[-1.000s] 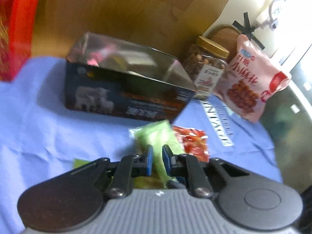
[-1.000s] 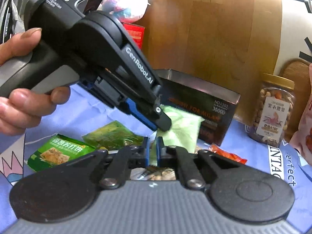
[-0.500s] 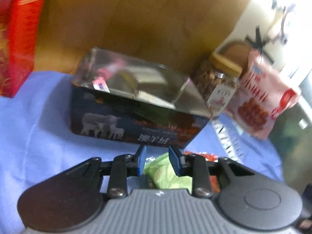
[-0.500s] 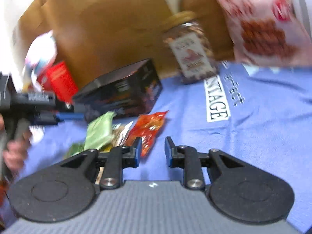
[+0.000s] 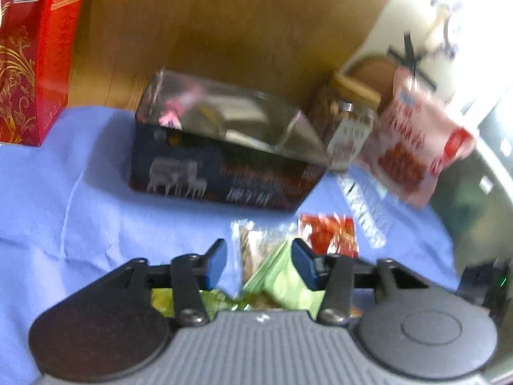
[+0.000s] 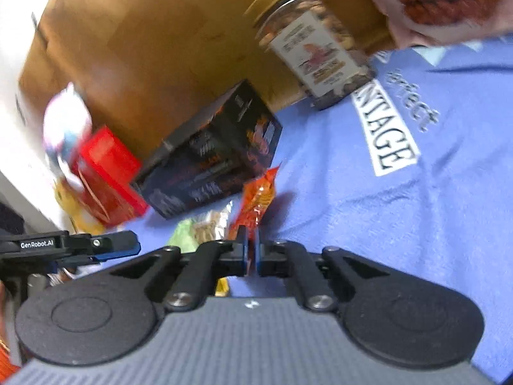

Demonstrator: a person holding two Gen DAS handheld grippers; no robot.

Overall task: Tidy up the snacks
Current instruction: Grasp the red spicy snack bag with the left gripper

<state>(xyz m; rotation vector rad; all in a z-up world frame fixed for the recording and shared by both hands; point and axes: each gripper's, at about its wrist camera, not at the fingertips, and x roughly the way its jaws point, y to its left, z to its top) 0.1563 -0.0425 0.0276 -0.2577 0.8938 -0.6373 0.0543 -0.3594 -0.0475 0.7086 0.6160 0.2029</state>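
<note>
Dark tin (image 5: 224, 173) stood open on the blue-clothed counter (image 5: 80, 199); pink and pale wrappers showed inside, blurred. Lidded nut jar (image 6: 315, 48) stood well filled beside it, a pink snack bag (image 5: 413, 147) leaning next to the jar. Loose sachets lay in front of the tin. Left gripper (image 5: 256, 258): jaws opening, green sachet (image 5: 282, 279) between them, loose against the right jaw, not pinched. Right gripper (image 6: 250, 250): jaws pressed together at the lower edge of the orange sachet (image 6: 258, 199); grip on it could not be confirmed. Judged sachets light, limp, slick; best pinched at the flat sealed edge
</note>
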